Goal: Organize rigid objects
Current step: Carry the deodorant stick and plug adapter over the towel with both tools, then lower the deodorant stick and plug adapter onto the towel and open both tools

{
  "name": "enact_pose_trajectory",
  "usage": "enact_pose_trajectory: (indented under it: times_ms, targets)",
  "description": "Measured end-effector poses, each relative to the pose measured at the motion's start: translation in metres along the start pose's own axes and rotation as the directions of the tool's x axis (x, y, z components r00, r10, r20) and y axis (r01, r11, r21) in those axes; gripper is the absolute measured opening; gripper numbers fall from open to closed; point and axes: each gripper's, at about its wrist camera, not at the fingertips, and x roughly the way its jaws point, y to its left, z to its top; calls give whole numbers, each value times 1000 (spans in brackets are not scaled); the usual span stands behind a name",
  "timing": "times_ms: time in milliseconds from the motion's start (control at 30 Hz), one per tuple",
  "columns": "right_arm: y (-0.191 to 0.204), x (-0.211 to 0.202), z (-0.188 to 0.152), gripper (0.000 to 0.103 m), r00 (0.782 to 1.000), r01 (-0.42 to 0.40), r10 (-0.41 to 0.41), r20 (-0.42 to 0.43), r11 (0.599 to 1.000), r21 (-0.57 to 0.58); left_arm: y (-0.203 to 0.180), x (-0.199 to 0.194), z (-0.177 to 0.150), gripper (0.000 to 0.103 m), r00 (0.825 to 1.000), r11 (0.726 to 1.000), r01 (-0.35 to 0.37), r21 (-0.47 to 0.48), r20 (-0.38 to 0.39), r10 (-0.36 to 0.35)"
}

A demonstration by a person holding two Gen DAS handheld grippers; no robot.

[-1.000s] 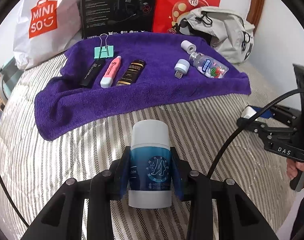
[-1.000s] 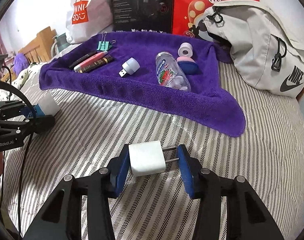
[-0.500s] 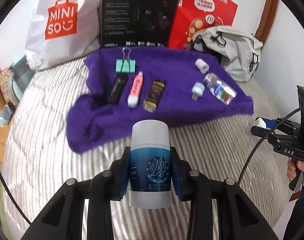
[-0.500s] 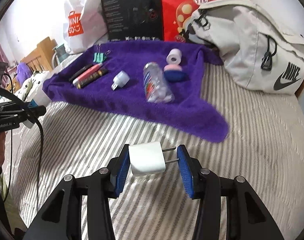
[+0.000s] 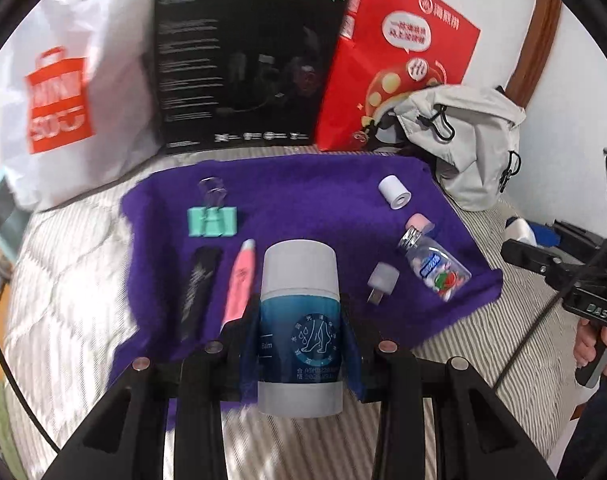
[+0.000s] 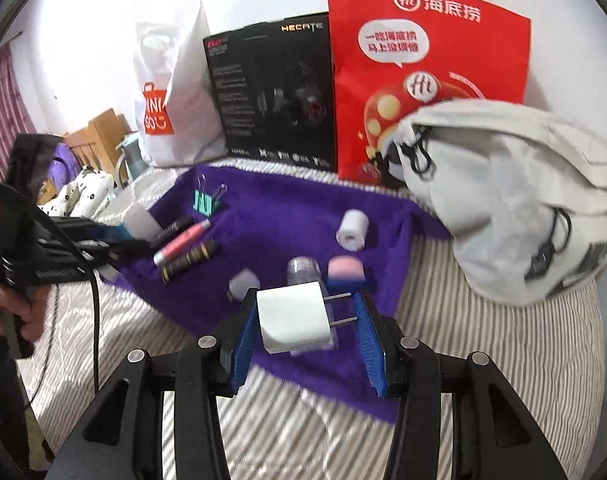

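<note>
Tongs on both sides are arriving loaded over a purple terry towel (image 5: 295, 184) spread on a striped bed: the left tongs (image 5: 299, 344) are clamping a white-and-blue cylindrical balm stick (image 5: 299, 320) upright by its label, while the right tongs (image 6: 307, 328) are pinching a white cube-shaped wall charger (image 6: 293, 318), body against one blue pad and prongs pointing at the other. Each item is apparently being carried towards the rows already laid out, where a mint-green binder clip (image 5: 212, 222), a pink highlighter pen (image 5: 239, 284) and a clear plastic candy bottle (image 5: 435, 266) are lying side by side. Compared with half a second earlier, both cameras are sitting closer to the towel, its near edge now passing beneath the held items.
</note>
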Motion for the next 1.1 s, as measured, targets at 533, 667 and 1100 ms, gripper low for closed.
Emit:
enact_pose_trajectory:
  times_ms: [533,667,1100]
  targets:
    - [-27,44,14,47,999,-6,6,-45,1000,9,-32,79,10,34,992,991,11,135,-123,6]
    - [-27,49,15,47,998,-10,10,-56,1000,-1,-34,77,7,35,991,988,-7,153,-129,27]
    - [6,66,12,47,994,-72,66,-91,996,-61,-12,35,0,73,997,995,-28,94,-71,34]
